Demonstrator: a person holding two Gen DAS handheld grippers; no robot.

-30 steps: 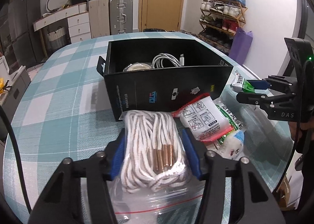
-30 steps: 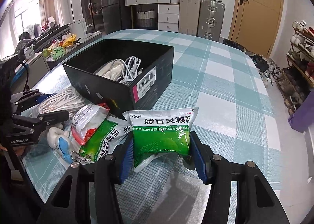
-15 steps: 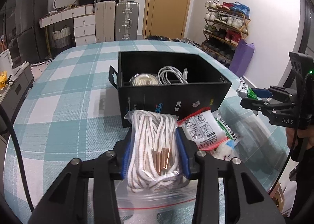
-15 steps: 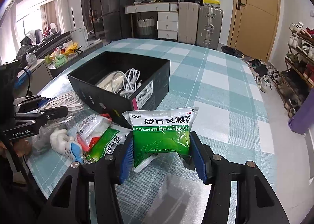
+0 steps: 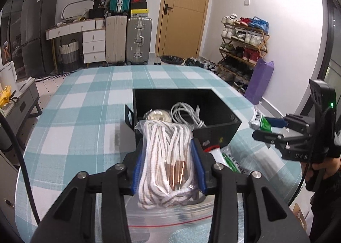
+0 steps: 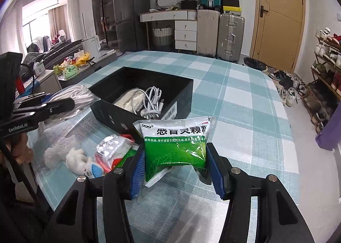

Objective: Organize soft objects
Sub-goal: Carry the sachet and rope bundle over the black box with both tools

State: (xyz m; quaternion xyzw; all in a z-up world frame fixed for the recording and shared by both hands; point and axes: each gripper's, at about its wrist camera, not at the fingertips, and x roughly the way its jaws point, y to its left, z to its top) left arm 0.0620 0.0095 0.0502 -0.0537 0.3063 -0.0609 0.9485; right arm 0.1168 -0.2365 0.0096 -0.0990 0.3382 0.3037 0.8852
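Rope and sachet both in hand, box still half empty

Progress sits about midway by my reckoning. My left gripper has its blue pads pressed on the bagged rope bundle, the jaws having just closed in on it, and I hold it clear of the checked tablecloth, just short of the near wall of the black box. My right gripper is clamped on the green medicine sachet, held above the cloth near the box's near right corner. Inside the box I already see a white cable and a cream coil, so some sorting is done. Left on the cloth, in front of the box toward the table's near edge, are a red-and-white packet, a white plush toy and a second green packet partly hidden under the others. I judge both held items still have to go in, then those three.

The right wrist view shows the plush toy and the loose packets plainly; the left wrist view hides most of them behind the rope bag. The left view alone shows the copper-coloured rope tips and the zip bag's red seal line
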